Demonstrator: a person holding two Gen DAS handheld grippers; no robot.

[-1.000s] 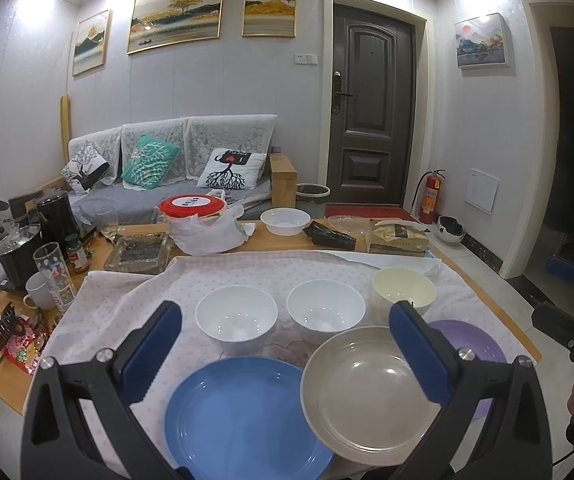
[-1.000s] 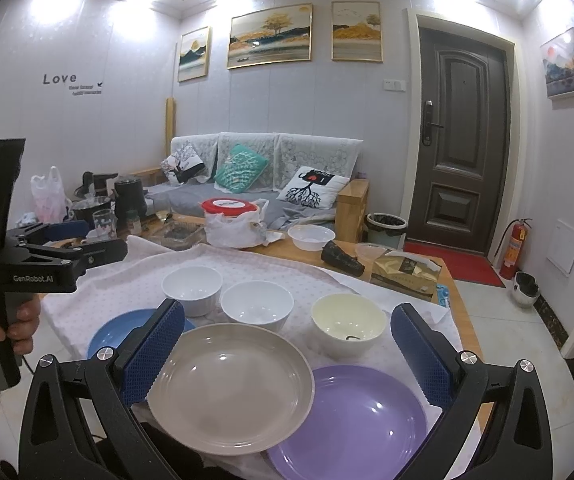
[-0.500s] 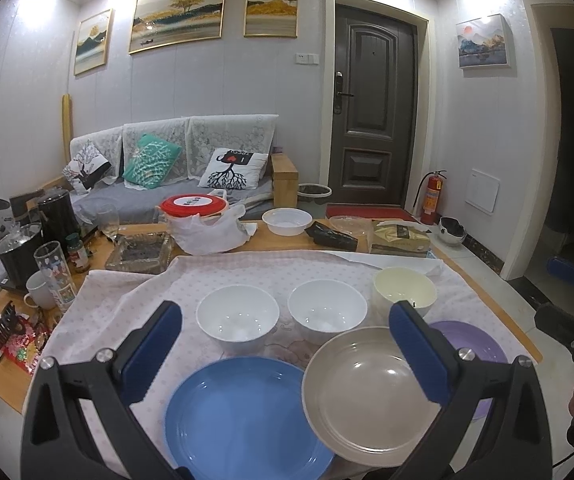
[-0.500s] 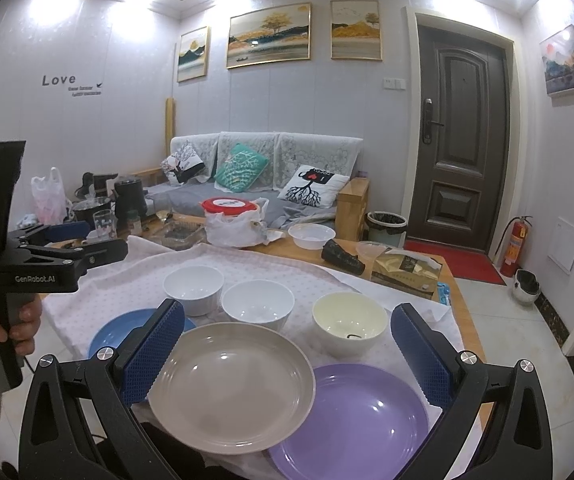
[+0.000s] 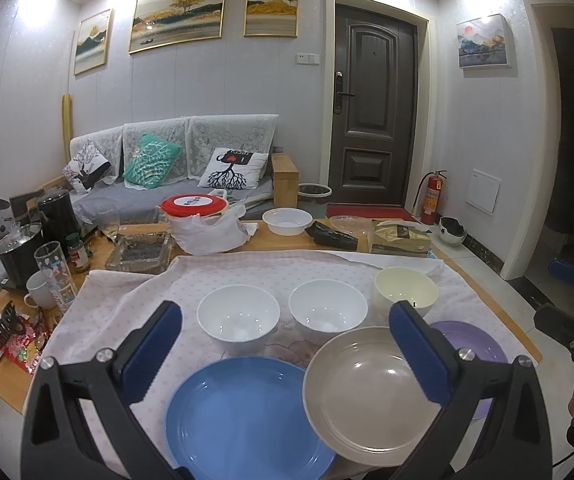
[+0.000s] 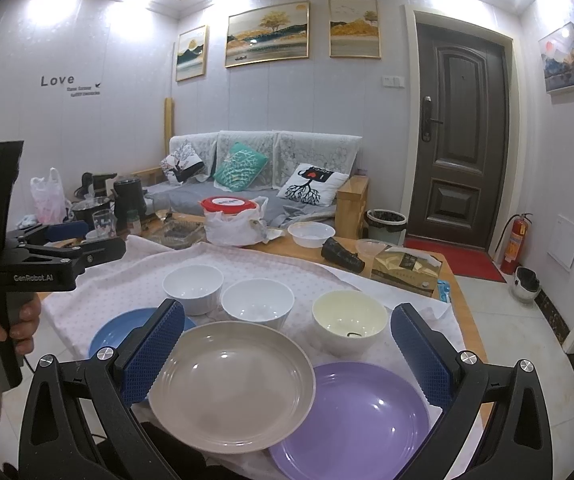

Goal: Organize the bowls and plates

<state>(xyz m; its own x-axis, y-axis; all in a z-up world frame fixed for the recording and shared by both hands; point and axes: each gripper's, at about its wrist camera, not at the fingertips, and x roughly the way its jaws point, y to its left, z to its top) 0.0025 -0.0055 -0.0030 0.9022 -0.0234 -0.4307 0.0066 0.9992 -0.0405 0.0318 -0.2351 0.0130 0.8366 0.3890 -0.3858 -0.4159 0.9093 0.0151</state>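
Note:
On a dotted cloth lie a blue plate (image 5: 243, 412), a beige plate (image 5: 367, 392) and a purple plate (image 6: 355, 416), in a near row. The beige plate overlaps the purple one. Behind them stand two white bowls (image 5: 239, 316) (image 5: 327, 312) and a cream bowl (image 5: 405, 288). My left gripper (image 5: 287, 348) is open and empty, hovering above the blue and beige plates. My right gripper (image 6: 287, 348) is open and empty, above the beige and purple plates. The left gripper also shows at the left edge of the right wrist view (image 6: 67, 240).
The table's far half holds a red-lidded container (image 5: 193, 206) in a plastic bag, a white bowl (image 5: 287, 220), a glass dish (image 5: 141, 250), a gold box (image 5: 401, 236), a kettle (image 5: 59, 212), cups and a tall glass (image 5: 53, 268). A sofa stands behind.

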